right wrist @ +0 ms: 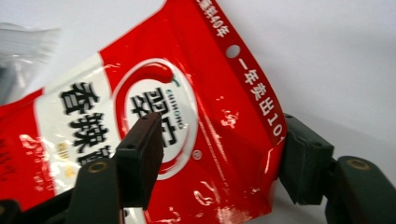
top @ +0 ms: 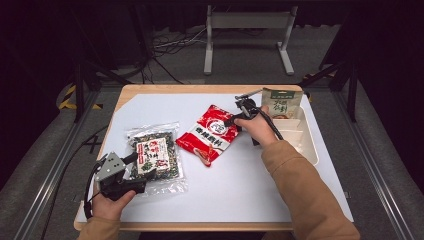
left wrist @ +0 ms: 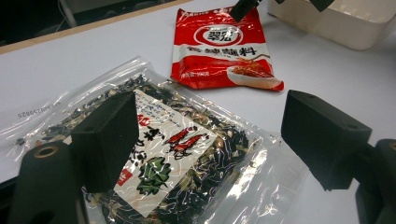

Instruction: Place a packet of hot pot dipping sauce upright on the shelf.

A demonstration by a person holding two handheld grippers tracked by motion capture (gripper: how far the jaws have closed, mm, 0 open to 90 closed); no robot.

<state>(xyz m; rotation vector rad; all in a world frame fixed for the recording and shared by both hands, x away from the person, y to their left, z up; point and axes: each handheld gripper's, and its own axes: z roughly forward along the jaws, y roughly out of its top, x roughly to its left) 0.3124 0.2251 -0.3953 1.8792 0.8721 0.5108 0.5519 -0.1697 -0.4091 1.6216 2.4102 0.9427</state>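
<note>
Right gripper (top: 239, 116), at centre of the high view, straddles the top corner of the red packet (top: 209, 133), which lies mid-desk beside the white tray (top: 311, 150); its fingers (right wrist: 140, 158) are spread and not yet closed, one over the packet face, one at its edge, apparently lined up for a pinch. Left gripper (top: 131, 165), lower left, hovers released over the clear seaweed bag (top: 156, 156), probably ready to steady or lift it. A green pouch (top: 281, 102) leans in the tray.
</note>
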